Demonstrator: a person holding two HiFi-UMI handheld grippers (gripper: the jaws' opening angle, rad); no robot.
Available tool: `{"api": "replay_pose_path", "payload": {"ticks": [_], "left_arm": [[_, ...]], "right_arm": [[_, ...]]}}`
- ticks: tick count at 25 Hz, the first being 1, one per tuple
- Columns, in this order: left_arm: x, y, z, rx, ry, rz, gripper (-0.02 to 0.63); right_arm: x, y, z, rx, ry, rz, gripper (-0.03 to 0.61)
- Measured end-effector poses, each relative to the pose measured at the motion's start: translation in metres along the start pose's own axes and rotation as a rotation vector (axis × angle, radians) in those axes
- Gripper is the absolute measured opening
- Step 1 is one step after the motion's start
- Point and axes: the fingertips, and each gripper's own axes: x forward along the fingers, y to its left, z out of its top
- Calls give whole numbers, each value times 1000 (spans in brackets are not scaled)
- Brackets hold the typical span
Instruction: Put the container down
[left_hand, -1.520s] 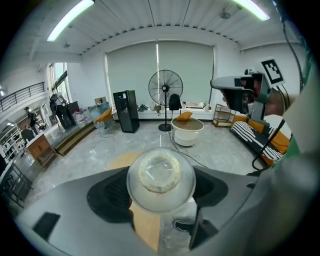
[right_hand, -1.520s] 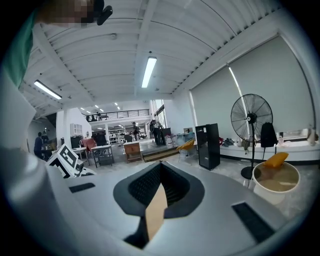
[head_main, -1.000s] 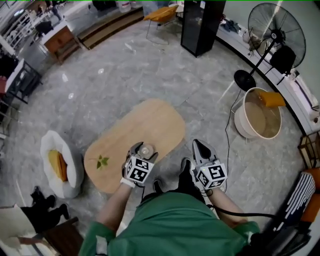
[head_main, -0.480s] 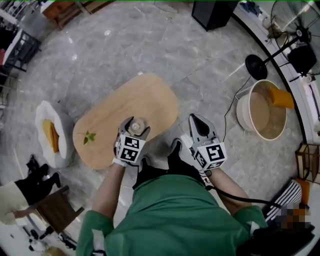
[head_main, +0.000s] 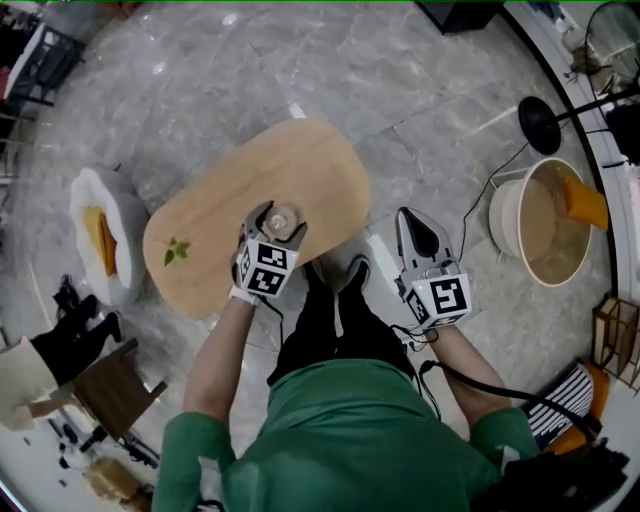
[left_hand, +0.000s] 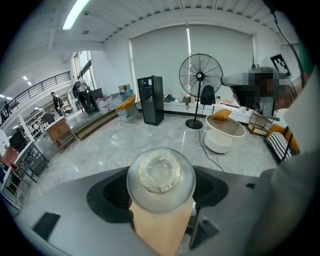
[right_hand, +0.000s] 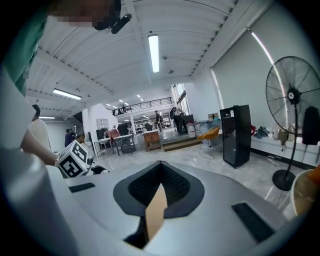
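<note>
Container (left_hand: 161, 180): clear and round, seen end-on in your left gripper view, with a pale ring showing through it. I cannot tell whether its lid or its base faces the camera.
Left gripper (head_main: 276, 212): your jaws are clamped on the container, one dark pad against each side of its wall.
Container position: in the head view it sits at the tip of your left gripper, over the wooden table (head_main: 315, 160), toward the edge nearest you. I cannot tell whether it touches the top or hangs just above it.
Right gripper (right_hand: 159, 171): your jaws are drawn together at the tips with nothing gripped; only a thin tan sliver shows in the slit below them. In the head view this gripper is off the table's edge, over the grey stone floor (head_main: 300, 60) beside your right leg, well apart from the container.
Table: oval, light wood, with a small green leaf mark (head_main: 177, 250) near its left end.
You: green top (head_main: 350, 440) and dark trousers, feet at the table's near edge.
Left of table: white cushion (head_main: 130, 272) on the floor, with an orange-yellow thing (head_main: 100, 238) lying on it.
Right of table: round white tub (head_main: 497, 228) with an orange item (head_main: 585, 200) at its rim.
Background, left gripper view: pedestal fan (left_hand: 200, 76) and black cabinet (left_hand: 151, 99) on the far side of the room.
</note>
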Motion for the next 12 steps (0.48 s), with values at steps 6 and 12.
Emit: {"api": "replay_pose_path", "payload": {"ticks": [6,12], "left_arm": [[66,20,-20,15,50,-45,345],[130,35,-43,34,91,-81,345]], "right_arm": [[36,-24,-21,-4,13,-39,13],[67,-42,-46,17,31,-72,14]]}}
